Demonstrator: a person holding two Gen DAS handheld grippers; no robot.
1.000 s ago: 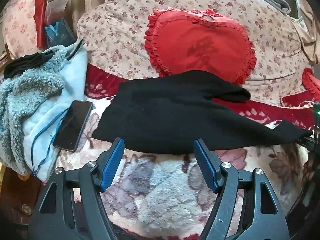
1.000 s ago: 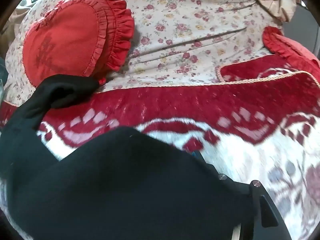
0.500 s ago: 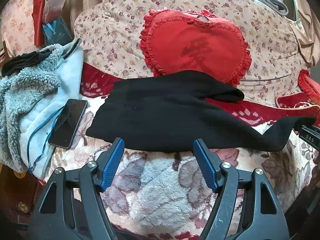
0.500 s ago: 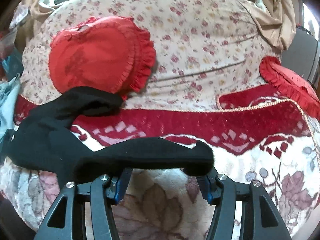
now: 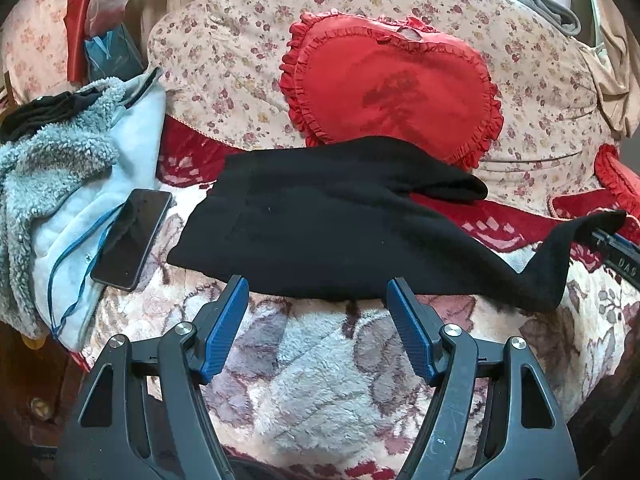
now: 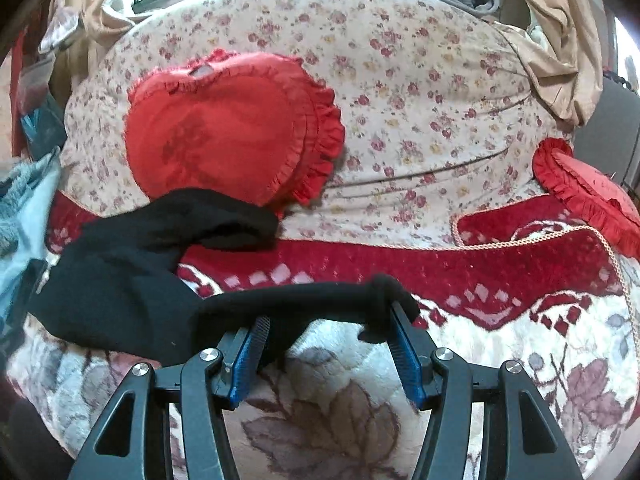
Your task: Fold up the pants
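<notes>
Pants [image 5: 320,224], black and soft, lie spread across the plush floral blanket [image 5: 312,368] of the bed, with their wide end toward the phone [image 5: 132,238] and the pale blue fleece jacket [image 5: 64,184] heaped on my left. One leg is bent back and ends just under the red heart-shaped cushion [image 5: 392,88], which leans against the flowered bedding [image 5: 240,60]; the other leg stretches off to my right. My left tool [image 5: 316,308] hangs just short of the near hem of the pants, its blue pads [image 5: 224,328] spread wide with nothing between them, and I cannot tell whether the tips brush the cloth. My right tool [image 6: 326,330] sits at the far end of the long leg: its jaws are parted, and the leg end is draped across both blue pads [image 6: 404,356], the cuff curling over the right one, lifted a little off the blanket rather than pinched. From the left wrist view that tool shows only as a dark edge under the raised cuff at the right border. A second red frilled cushion [image 6: 584,188] lies at the far right, beside the red patterned band of the blanket [image 6: 400,268].
</notes>
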